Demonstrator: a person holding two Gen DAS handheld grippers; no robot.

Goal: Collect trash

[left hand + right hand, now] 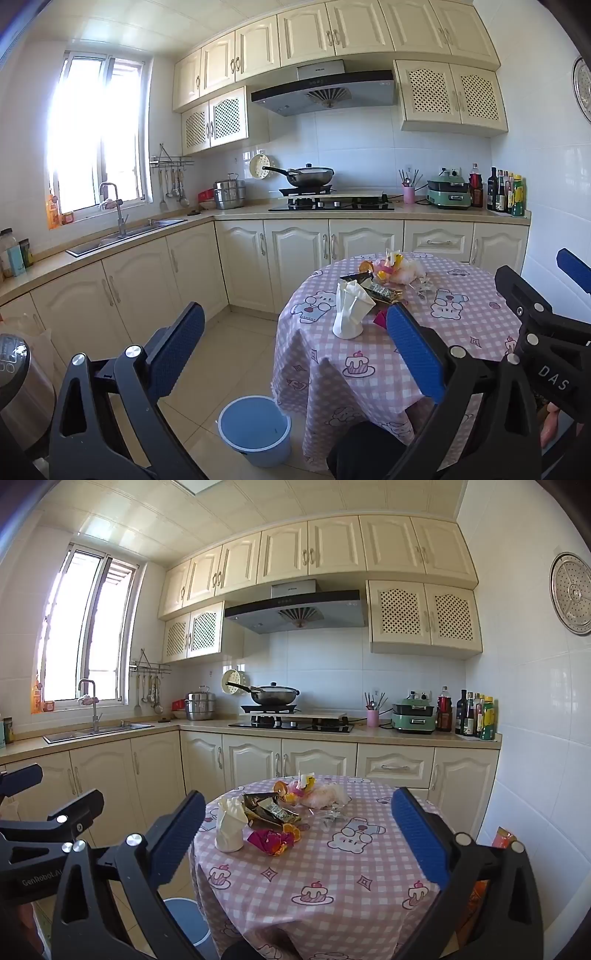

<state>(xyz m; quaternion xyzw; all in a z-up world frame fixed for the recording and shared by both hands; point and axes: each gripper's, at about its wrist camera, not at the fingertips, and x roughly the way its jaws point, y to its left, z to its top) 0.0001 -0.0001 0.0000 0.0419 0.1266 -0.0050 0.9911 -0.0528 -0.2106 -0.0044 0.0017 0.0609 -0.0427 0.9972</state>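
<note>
We hold our left gripper (295,354) and right gripper (299,834) level, jaws wide and empty, short of the wrapper-strewn table (332,878).

Wok (310,175) on stove; bottles (474,716) on counter (388,734).

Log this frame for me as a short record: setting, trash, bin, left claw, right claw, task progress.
setting: kitchen, round table with pink checked cloth
trash: white crumpled bag, magenta wrapper, dark foil wrappers, orange peel, clear plastic bag, all on the table
bin: blue bucket on the floor left of the table, nothing visible inside
left claw: open, empty
right claw: open, empty
task progress: nothing picked up yet
</note>
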